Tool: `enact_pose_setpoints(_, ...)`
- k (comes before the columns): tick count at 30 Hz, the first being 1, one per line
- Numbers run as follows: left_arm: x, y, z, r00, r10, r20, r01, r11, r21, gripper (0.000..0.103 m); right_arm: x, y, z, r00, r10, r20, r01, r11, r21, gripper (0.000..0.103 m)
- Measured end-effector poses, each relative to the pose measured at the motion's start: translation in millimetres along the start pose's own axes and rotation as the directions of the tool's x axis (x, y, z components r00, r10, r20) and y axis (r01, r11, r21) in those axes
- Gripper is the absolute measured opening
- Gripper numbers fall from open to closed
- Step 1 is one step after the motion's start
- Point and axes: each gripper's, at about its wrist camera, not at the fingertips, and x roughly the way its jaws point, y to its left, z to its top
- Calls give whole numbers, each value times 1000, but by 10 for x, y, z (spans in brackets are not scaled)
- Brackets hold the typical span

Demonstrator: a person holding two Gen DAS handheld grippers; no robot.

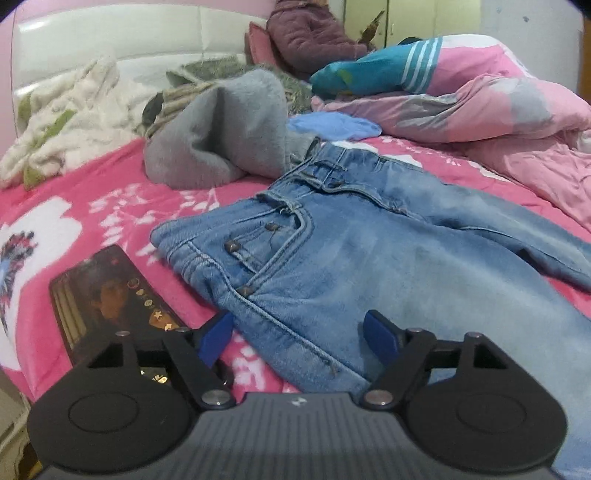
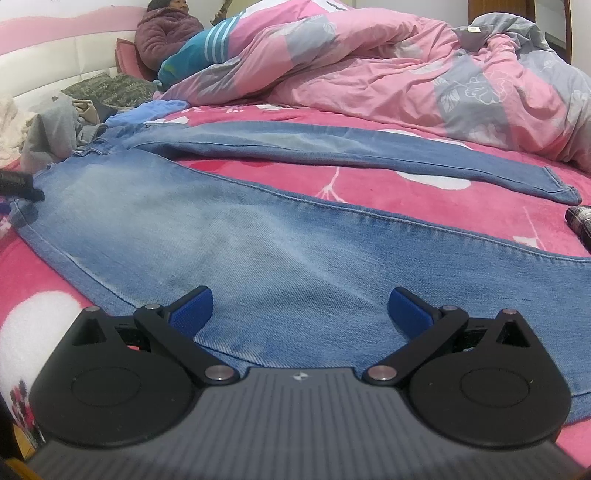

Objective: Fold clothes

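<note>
A pair of light blue jeans lies spread flat on the pink floral bedspread. Its waistband and pocket face me in the left wrist view. My left gripper hovers open over the jeans' near hip edge, nothing between its blue pads. In the right wrist view the jeans stretch from the waist at far left, with both legs splayed apart toward the right. My right gripper stands open just above the near leg, holding nothing.
A phone with a lit screen lies left of the jeans. A grey garment, a blue cloth, a white fleece and a pink duvet crowd the far side. A person sits by the headboard. A checked item lies at the right.
</note>
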Motion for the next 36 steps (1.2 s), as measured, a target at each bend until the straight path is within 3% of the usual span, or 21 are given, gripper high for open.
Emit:
enact_pose_setpoints(8,-86,-164,53,997,44,57,-48,996,69,84,1,-4,8,1000,-1,-1,1,1000,-2,102)
enact_pose_setpoints(16,-163,-320,83,994,32,104,-45,992,122,88,3,-1,7,1000,-4,-2,4,1000,-2,102)
enact_pose_setpoints(23,-381,-384,84,982,25,188,-56,985,165,88,5,7,-1,1000,-5,-1,5,1000,-2,102)
enact_pose_setpoints(29,-357,-479,38,987,-60,148,34,983,178,88,2,15,-4,1000,-7,1,7,1000,-1,102)
enact_pose_setpoints(31,-258,-484,-14,993,-75,93,58,982,178,89,2,14,-4,1000,-7,1,7,1000,-1,102)
enact_pose_setpoints(33,-93,-468,-91,997,-71,17,67,983,169,92,4,15,-5,1000,-7,3,7,1000,-1,102)
enact_pose_setpoints(36,-48,-423,-147,997,-69,23,64,984,164,96,5,13,-10,1000,-7,6,7,1000,0,102)
